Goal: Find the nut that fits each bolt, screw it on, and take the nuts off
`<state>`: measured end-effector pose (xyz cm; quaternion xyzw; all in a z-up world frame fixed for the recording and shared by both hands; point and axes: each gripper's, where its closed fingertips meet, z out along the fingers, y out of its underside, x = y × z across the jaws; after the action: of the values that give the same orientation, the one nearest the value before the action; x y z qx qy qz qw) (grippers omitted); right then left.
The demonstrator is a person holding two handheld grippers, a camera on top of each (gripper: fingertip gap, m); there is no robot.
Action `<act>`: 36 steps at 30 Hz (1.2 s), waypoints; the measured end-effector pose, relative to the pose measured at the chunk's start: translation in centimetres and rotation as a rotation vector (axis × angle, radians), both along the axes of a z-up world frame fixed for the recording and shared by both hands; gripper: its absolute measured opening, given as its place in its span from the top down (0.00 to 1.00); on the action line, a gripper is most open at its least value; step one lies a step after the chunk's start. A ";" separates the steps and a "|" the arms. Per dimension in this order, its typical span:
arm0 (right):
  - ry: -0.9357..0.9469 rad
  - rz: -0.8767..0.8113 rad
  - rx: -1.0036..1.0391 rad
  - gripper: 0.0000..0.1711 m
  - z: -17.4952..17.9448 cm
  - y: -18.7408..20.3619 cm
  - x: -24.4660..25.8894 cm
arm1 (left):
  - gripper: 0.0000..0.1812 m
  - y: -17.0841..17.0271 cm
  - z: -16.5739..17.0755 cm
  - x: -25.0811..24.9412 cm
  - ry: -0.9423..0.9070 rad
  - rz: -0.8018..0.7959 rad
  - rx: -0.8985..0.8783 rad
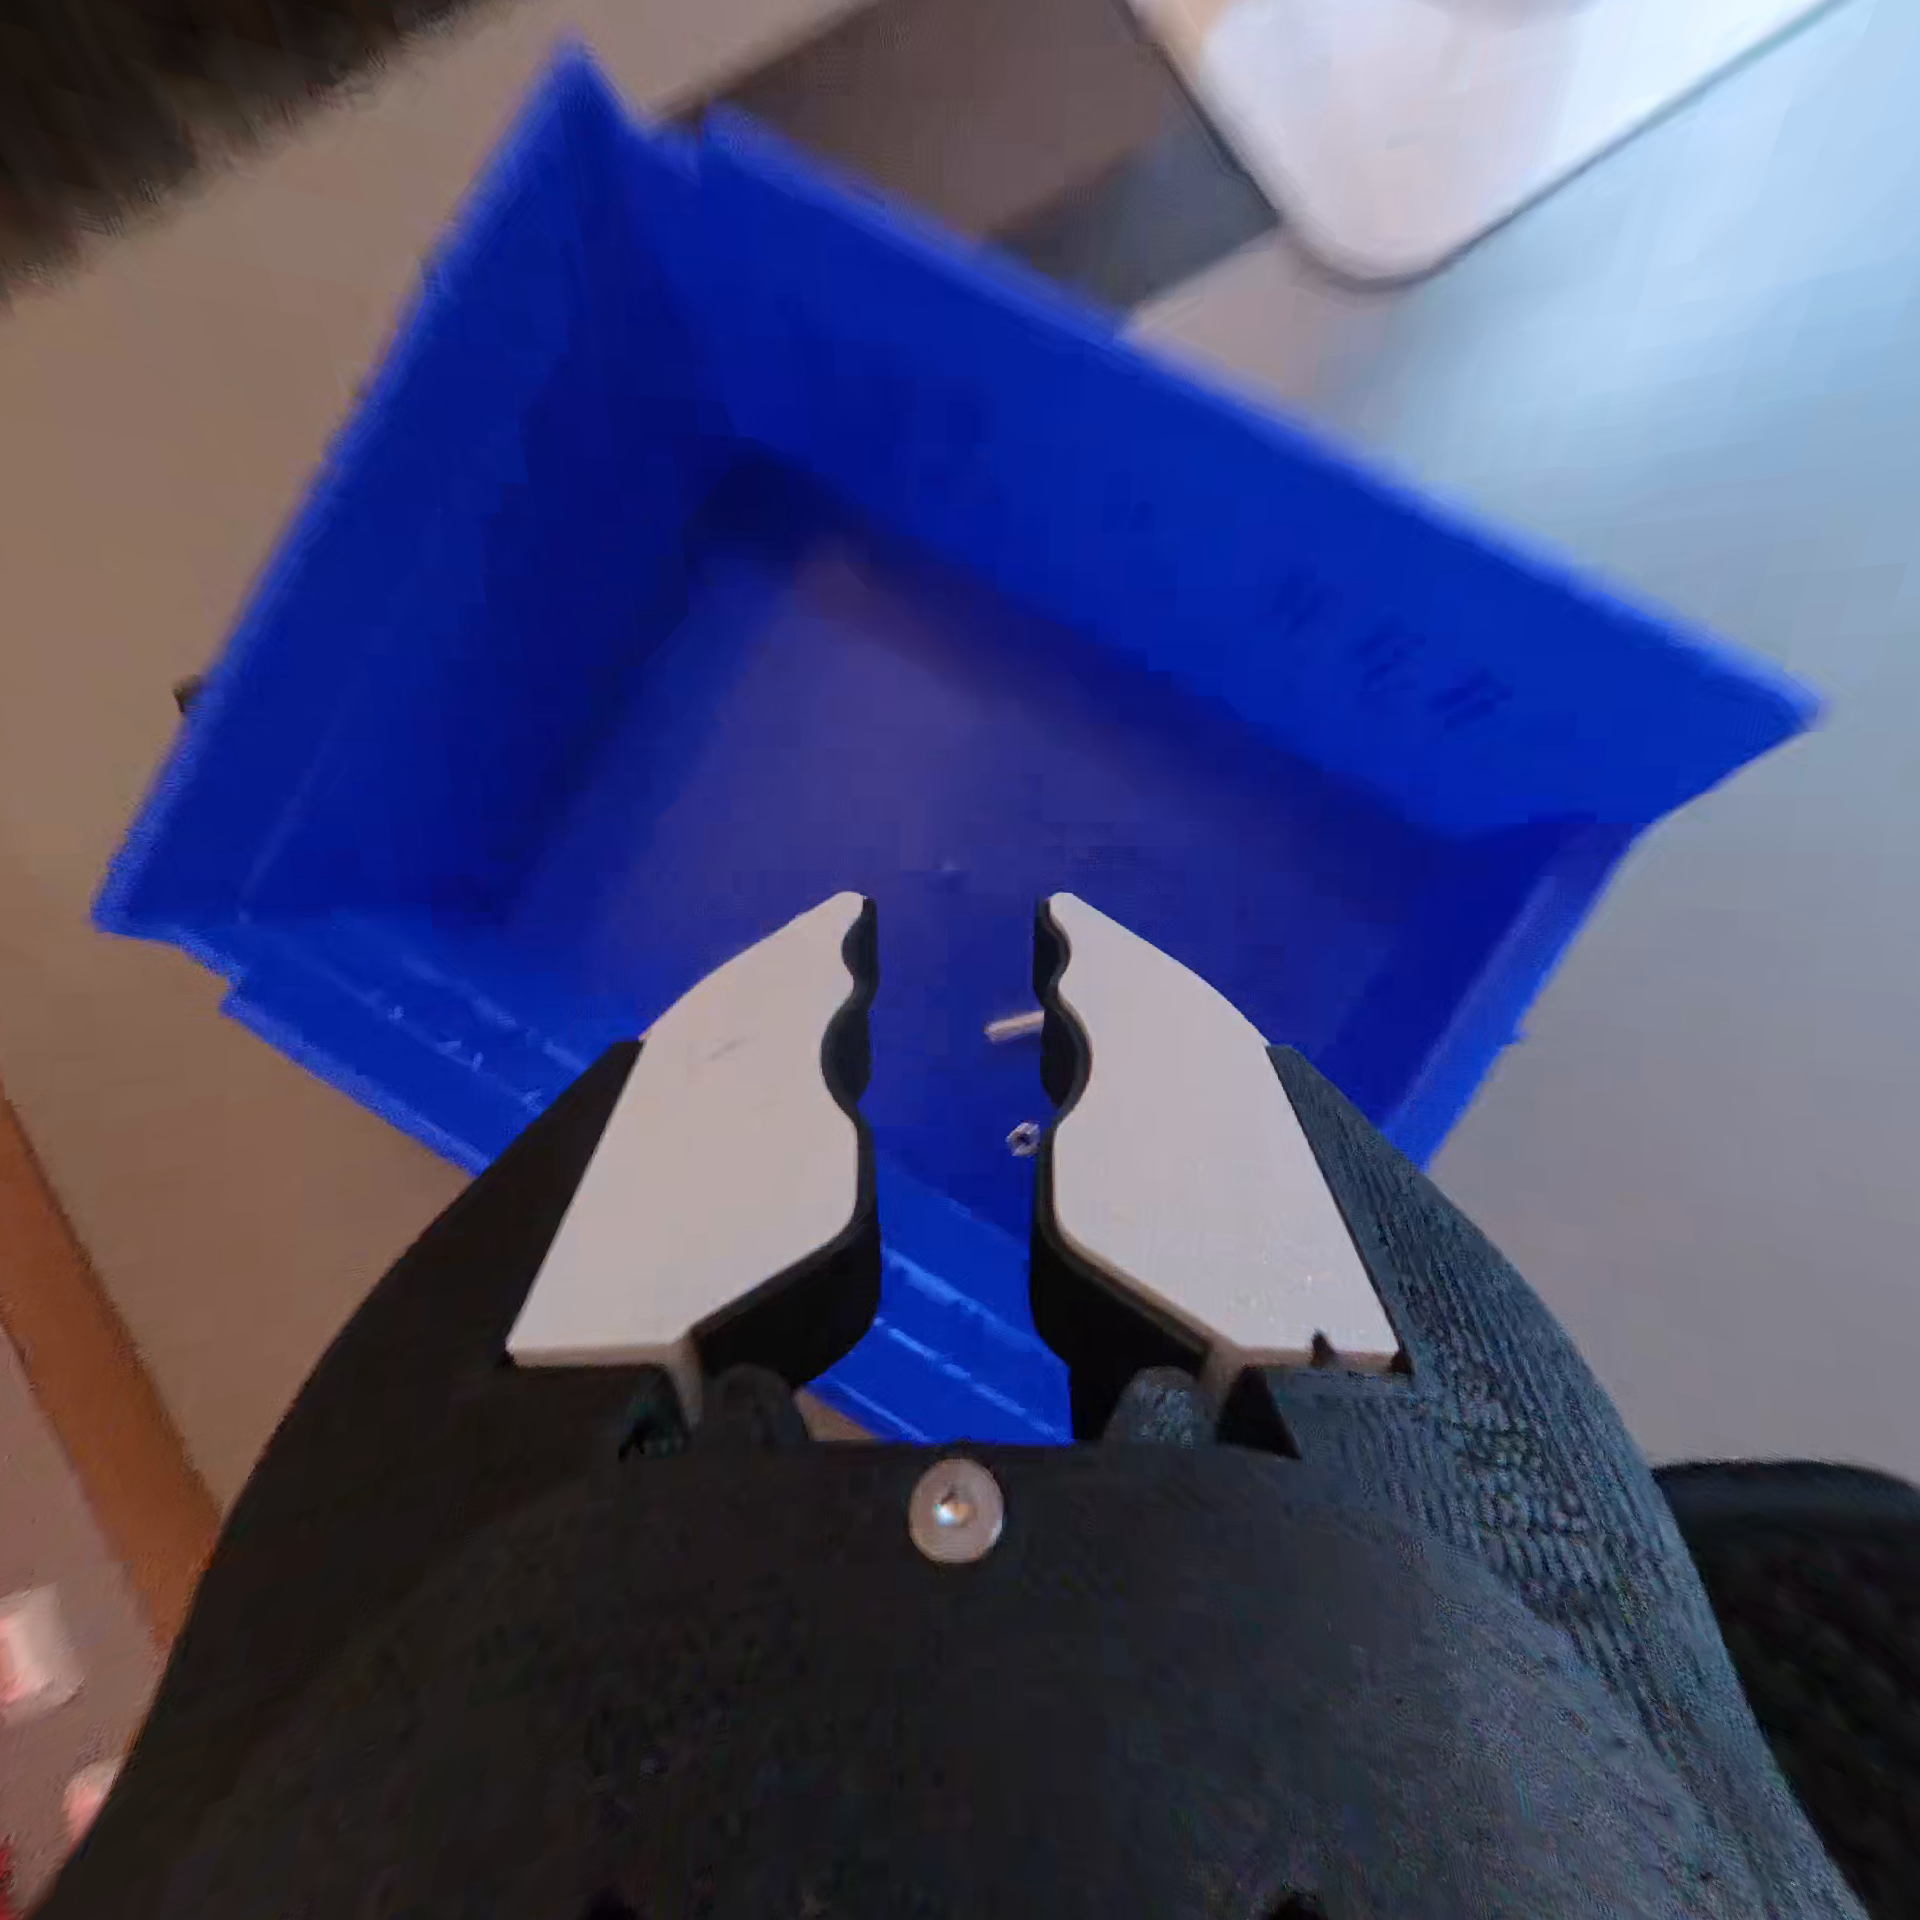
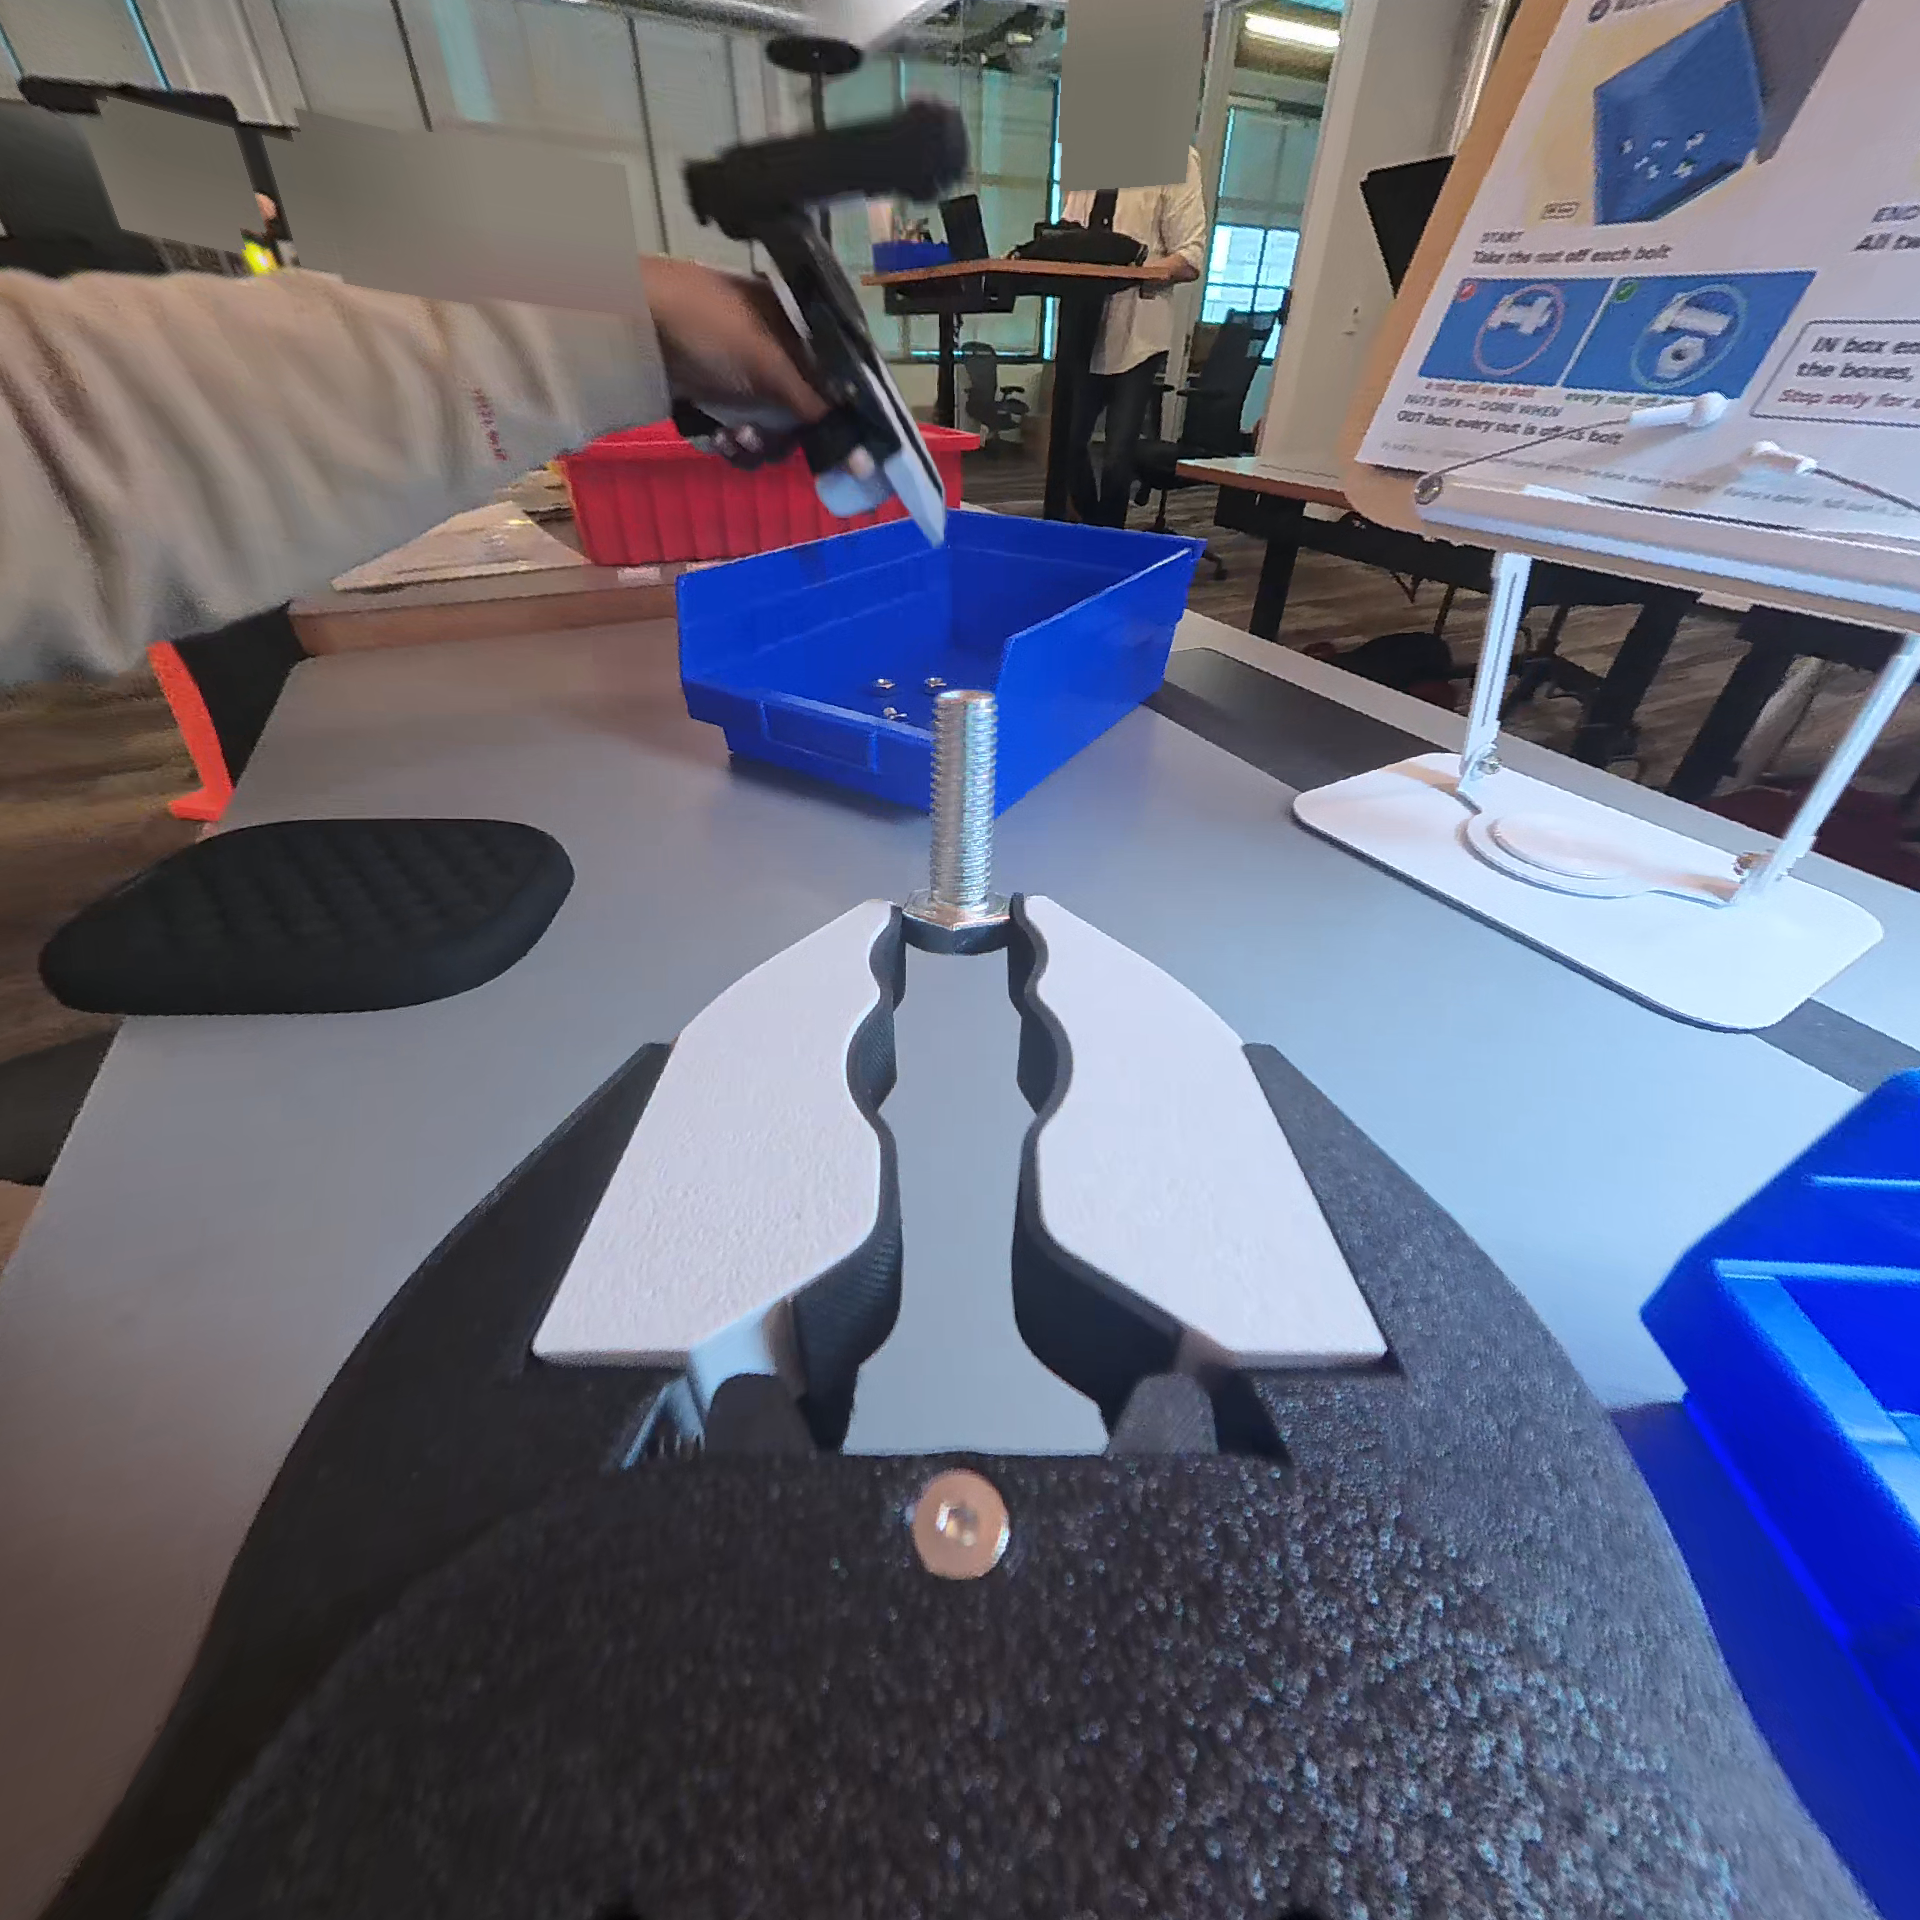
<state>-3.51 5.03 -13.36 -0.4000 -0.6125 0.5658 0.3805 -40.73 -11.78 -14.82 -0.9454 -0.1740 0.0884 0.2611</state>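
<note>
My right gripper [image 2: 954, 920] is shut on the hex head of a silver bolt [image 2: 963, 805], which stands upright with no nut on its thread. My left gripper [image 1: 954, 914] is open and empty, pointing down over a blue bin [image 1: 582, 582]. A small nut [image 1: 1021, 1140] and a small silver piece [image 1: 1010, 1027] lie on the bin floor between the fingers. In the right wrist view the left gripper [image 2: 930, 520] hovers over the same blue bin [image 2: 821, 717], held by a hand; three small nuts [image 2: 906, 693] lie inside.
A black textured pad [image 2: 312, 914] lies on the grey table at left. A white stand [image 2: 1579, 873] holding an instruction sheet stands at right. Another blue bin [image 2: 1808, 1382] is at the near right edge. A red bin [image 2: 727, 509] sits behind. An orange bracket [image 2: 197, 727] stands at the table's left edge. The gap from one gripper's tips to the other's is roughly 40 cm.
</note>
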 end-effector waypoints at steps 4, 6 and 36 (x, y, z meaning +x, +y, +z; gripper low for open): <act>-0.006 0.019 0.013 0.89 -0.4 -0.4 0.1 | 0.83 -2.0 -5.6 -2.1 -0.102 0.061 -0.257; -0.017 0.020 0.009 0.89 -0.6 -0.3 0.0 | 0.83 -2.4 -7.2 -2.8 -0.117 0.086 -0.348; -0.041 0.042 0.014 0.89 -1.3 -2.2 -0.5 | 0.90 11.0 5.0 27.0 -0.144 -0.867 -0.180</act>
<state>-4.06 2.87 -14.68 -0.3958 -0.6322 0.5612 0.3588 -13.77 -0.74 -9.78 -0.9537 0.2290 -0.0802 0.1779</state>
